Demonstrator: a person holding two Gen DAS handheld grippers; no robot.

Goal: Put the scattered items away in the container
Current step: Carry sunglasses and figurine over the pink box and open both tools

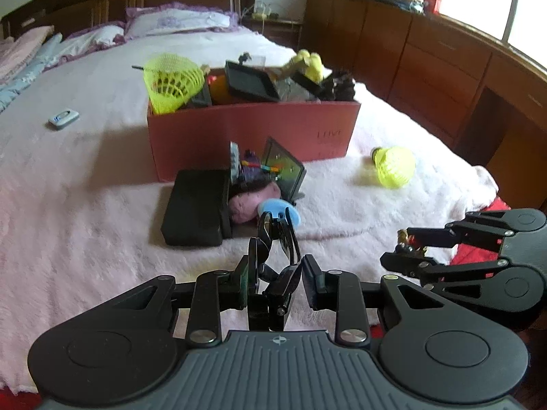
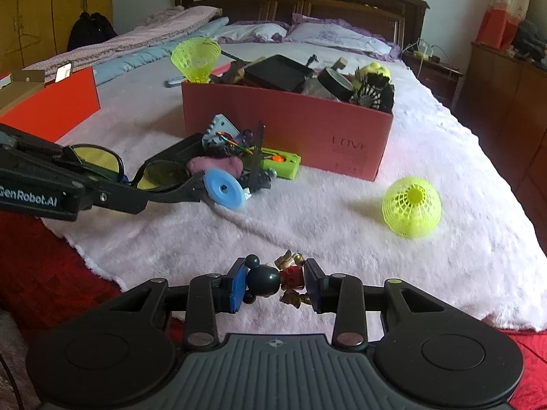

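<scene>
Right wrist view alone shows yellow lenses on left fingers' (image 2: 191,188) glasses (image 2: 102,164); right fingers (image 2: 275,282) clamp figurine (image 2: 273,278).

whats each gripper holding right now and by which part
The left hand-held gripper clamps black glasses by their folded frame and temples. The right hand-held gripper pinches a small mouse figurine across its head and red body.

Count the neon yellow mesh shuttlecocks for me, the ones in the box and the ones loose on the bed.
In the box: 1, the shuttlecock at its corner.
Loose on the blanket: 1, the shuttlecock to the box's right.
Total: 2.
</scene>
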